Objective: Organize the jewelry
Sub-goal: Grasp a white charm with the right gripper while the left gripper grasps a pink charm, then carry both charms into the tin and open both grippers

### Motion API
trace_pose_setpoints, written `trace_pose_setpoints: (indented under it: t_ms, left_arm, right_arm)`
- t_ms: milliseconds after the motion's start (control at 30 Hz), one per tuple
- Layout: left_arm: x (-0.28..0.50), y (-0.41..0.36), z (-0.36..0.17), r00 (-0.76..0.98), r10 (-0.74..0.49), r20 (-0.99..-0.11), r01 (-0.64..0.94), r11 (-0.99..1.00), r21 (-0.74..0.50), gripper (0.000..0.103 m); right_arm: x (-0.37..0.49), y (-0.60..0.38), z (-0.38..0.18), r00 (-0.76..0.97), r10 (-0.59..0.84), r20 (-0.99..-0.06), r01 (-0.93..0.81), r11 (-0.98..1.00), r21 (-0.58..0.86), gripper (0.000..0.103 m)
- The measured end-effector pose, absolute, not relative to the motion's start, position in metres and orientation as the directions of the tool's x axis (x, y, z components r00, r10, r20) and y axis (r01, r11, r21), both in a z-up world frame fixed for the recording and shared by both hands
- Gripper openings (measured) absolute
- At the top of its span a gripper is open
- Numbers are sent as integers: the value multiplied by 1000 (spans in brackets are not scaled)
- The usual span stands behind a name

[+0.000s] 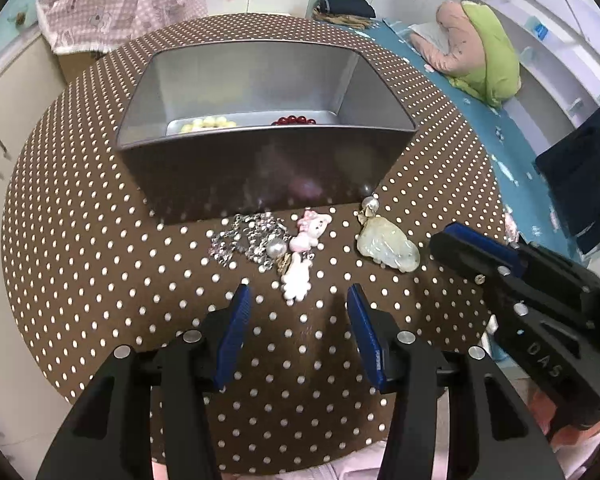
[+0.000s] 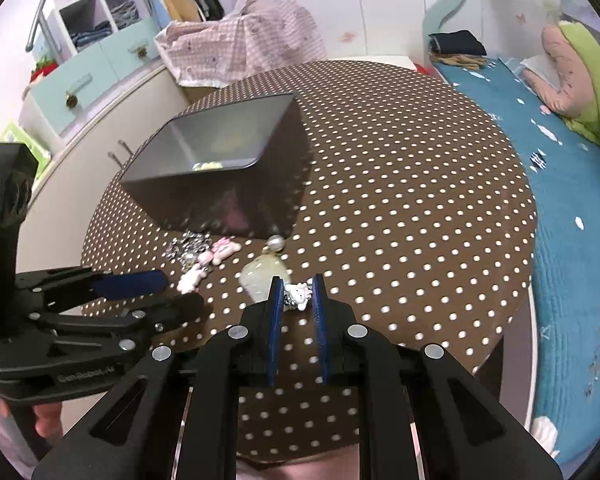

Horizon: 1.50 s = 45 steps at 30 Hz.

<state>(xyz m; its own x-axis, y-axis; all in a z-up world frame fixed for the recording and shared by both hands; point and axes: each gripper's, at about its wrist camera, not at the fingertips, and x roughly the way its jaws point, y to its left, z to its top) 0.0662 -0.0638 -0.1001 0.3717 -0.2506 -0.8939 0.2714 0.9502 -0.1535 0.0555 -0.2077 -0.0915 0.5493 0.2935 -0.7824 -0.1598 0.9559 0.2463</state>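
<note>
A grey metal tin [image 1: 260,168] [image 2: 220,184] stands on the round polka-dot table, holding yellow beads [image 1: 208,123] and red beads [image 1: 294,121]. In front of it lie a silver chain with a pearl [image 1: 252,240], pink and white charms [image 1: 306,236] and a pale jade pendant [image 1: 388,246] [image 2: 260,278]. My left gripper [image 1: 298,300] is open and empty, just short of the white charm [image 1: 296,280]. My right gripper [image 2: 296,294] is shut on a small white bunny charm [image 2: 298,294], held above the table beside the jade pendant.
The brown dotted tablecloth [image 2: 400,200] covers the round table. A bed with a blue sheet [image 2: 572,200] and pillows lies right. A cabinet with a pink checked cloth [image 2: 240,40] stands behind the table.
</note>
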Motion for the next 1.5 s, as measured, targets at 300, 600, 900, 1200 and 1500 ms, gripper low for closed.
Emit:
trace_pose_setpoints:
  t_ms: [300, 600, 900, 1200, 1500]
  left_arm:
    - [73, -69, -100, 385, -170, -907, 269, 961, -66, 14]
    - [67, -44, -87, 412, -185, -892, 245, 966, -86, 13]
    - [59, -19, -68, 467, -197, -862, 224, 969, -100, 13]
    - [60, -6, -44, 522, -203, -828, 216, 971, -102, 13]
    - [78, 2, -12, 581, -211, -786, 212, 972, -104, 13]
  right_arm:
    - [68, -220, -92, 561, 322, -762, -157, 946, 284, 15]
    - [70, -224, -85, 578, 328, -747, -153, 943, 296, 15]
    - [66, -212, -69, 604, 328, -726, -171, 944, 283, 15]
    - [65, -196, -41, 646, 338, -685, -212, 941, 265, 15]
    - [80, -176, -13, 678, 366, -638, -265, 931, 252, 15]
